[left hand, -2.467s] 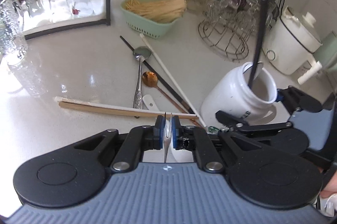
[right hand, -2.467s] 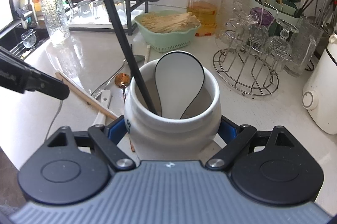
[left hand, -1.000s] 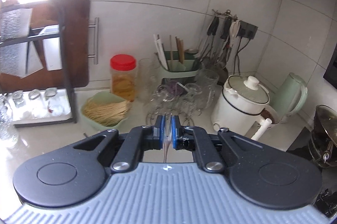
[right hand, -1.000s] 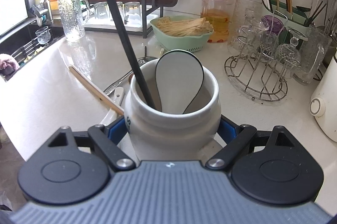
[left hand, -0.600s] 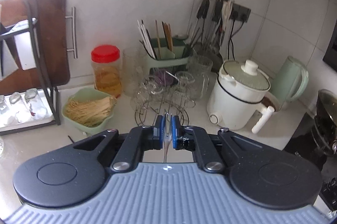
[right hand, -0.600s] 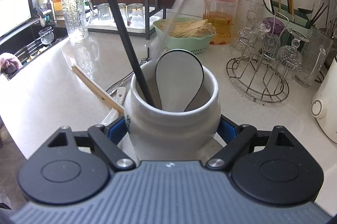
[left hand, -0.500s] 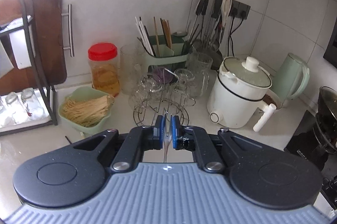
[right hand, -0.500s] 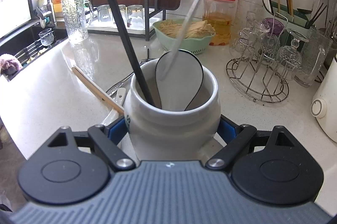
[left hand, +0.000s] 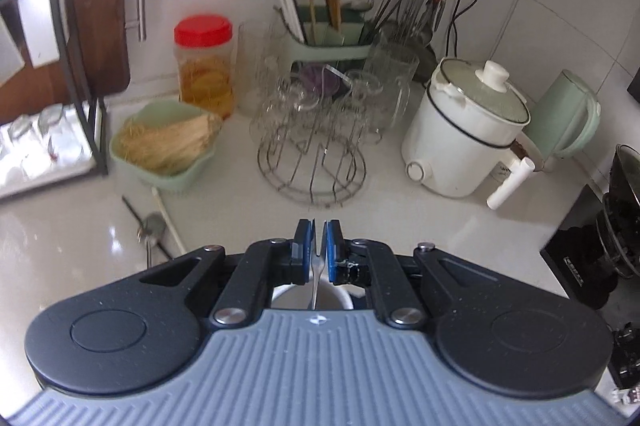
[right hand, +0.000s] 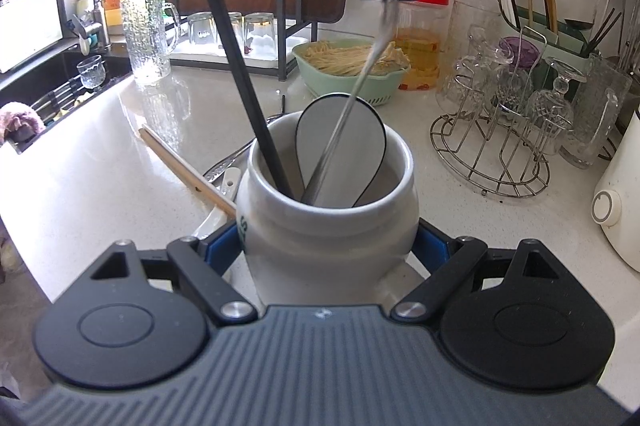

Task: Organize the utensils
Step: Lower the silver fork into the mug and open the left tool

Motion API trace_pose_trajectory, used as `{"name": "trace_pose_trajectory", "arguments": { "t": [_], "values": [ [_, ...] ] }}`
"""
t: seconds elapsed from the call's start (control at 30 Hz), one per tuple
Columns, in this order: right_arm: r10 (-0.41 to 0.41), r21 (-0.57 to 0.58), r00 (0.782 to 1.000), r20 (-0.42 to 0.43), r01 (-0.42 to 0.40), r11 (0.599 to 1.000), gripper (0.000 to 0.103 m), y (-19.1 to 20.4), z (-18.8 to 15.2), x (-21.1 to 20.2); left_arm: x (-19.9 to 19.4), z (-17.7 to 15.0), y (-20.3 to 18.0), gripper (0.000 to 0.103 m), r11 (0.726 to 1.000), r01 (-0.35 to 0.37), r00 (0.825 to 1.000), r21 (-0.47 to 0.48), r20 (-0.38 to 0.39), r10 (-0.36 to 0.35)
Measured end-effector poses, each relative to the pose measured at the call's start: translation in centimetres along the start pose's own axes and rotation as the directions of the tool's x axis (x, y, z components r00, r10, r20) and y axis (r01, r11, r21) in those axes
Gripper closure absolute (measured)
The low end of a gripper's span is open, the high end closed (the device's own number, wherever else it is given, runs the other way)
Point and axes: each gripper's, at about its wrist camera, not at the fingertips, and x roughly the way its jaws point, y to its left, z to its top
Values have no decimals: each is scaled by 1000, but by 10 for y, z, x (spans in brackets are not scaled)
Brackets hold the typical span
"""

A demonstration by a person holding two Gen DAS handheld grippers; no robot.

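- White counter (right hand: pixel 100 146), loose utensils lying left of the white jar (right hand: pixel 328 226).
- Right gripper (right hand: pixel 328 250) angled down, jaws spread wide, pads clamped on the jar's sides.
- Left gripper (left hand: pixel 318 246) tilted down above the jar, pinching a metal utensil (right hand: pixel 352 106); its lower end sits inside the jar beside the black chopstick (right hand: pixel 240 66).

Pale speckled stone countertop (right hand: pixel 100 154). Sitting on it: white ceramic jar (right hand: pixel 328 226), wooden chopsticks (right hand: pixel 180 166), steel spoon (left hand: pixel 152 228) with a black chopstick (left hand: pixel 132 207) and a white chopstick (left hand: pixel 168 216) beside it, mint green basket of noodles (left hand: pixel 168 154), round wire glass rack (left hand: pixel 312 166), white electric pot (left hand: pixel 460 142), red-lidded plastic jar (left hand: pixel 205 66).
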Motion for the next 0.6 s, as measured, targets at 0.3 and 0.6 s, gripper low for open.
{"name": "trace_pose_trajectory", "arguments": {
  "t": [0.3,0.6],
  "values": [
    [4,6,1000,1,-4,1000,12,-1,0,0,-12,10,5,94,999,-30,995,-27,-99,27],
    [1,6,1000,-4,-1,1000,12,-1,1,1,-9,14,1,94,1000,2,976,-31,-219,-9]
  ]
}}
